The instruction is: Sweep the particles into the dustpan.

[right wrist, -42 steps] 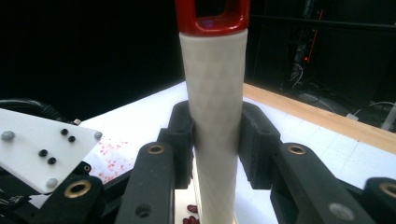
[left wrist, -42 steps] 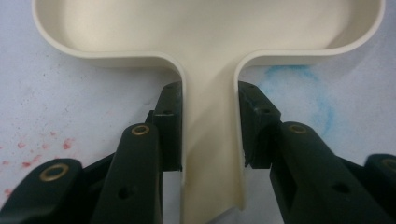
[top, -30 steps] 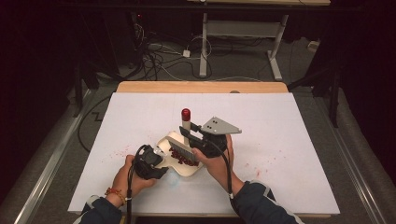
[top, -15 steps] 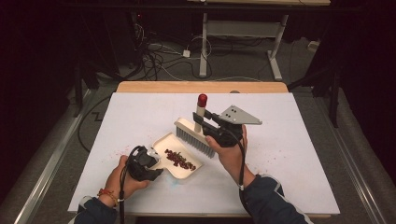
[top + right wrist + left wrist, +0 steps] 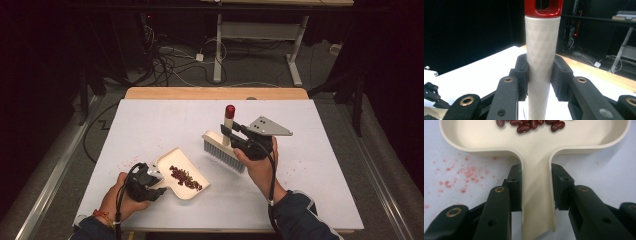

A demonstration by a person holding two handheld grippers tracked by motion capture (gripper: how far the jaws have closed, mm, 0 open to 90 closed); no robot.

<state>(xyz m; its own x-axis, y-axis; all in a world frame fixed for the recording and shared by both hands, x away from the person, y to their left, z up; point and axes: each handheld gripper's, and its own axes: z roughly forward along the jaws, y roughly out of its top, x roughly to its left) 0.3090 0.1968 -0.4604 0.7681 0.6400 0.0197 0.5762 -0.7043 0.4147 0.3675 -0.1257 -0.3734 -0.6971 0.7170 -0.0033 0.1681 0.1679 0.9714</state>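
Left hand-held gripper clamps the dustpan handle; right hand-held gripper clamps the brush handle.

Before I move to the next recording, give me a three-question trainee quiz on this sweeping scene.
1. True or false: the left claw is shut on the handle of the dustpan.
2. What lies in the dustpan? A) dark red beans B) white rice C) metal screws
3. Fill in: the right claw grips the brush by its pale ____, which ends in a red cap.

Key: 1 true; 2 A; 3 handle.
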